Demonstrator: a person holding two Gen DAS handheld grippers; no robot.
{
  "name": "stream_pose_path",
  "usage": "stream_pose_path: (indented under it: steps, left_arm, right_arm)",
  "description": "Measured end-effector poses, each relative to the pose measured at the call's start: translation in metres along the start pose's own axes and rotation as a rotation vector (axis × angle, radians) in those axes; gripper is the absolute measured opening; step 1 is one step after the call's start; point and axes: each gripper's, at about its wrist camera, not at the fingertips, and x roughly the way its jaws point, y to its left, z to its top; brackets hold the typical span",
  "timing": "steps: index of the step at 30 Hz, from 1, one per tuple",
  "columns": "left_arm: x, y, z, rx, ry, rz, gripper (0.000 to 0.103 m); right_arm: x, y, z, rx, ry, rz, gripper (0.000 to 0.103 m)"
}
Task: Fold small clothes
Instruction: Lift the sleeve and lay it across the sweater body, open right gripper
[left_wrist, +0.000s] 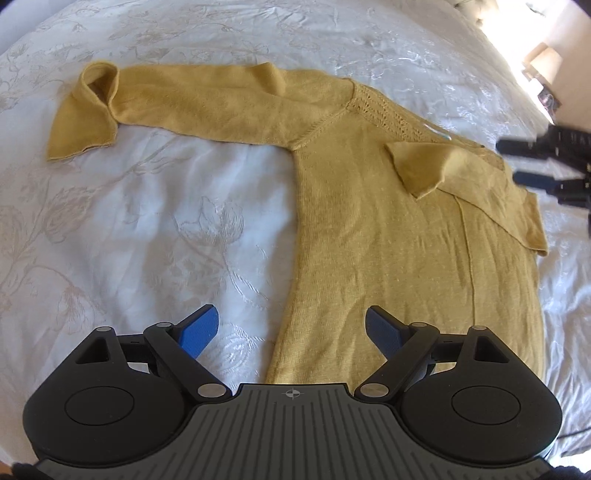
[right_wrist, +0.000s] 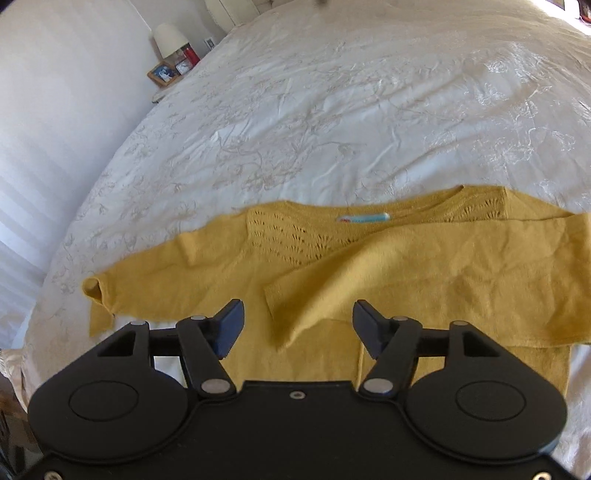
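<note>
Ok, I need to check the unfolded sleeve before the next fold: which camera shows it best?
The left wrist view: the outstretched sleeve lies in full across the bedspread, its cuff doubled over. The right wrist view shows that sleeve foreshortened, its lower edge partly hidden behind the right gripper.

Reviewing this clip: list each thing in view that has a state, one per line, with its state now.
Sweater: lying flat on the bedspread, partly folded.
Right sleeve: folded across the body.
Left sleeve: stretched out sideways, cuff turned over.
Left gripper: open, empty, above the sweater's side edge.
Right gripper: open, empty, over the folded sleeve's cuff.
Lamp: cannot tell whether it is lit.
</note>
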Motion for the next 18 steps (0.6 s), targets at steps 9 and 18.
stream_pose_path:
  steps: [9,18]
  left_arm:
    - [0.023,-0.025,0.04,0.114,0.0,-0.08,0.087]
    - [0.056,-0.076,0.083,0.136,-0.043,-0.117,0.087]
  right_arm:
    - [0.0,-0.032,-0.076,0.057,0.122,-0.171,0.081]
    - [0.006,-0.065,-0.113,0.08,0.189,-0.21,0.086]
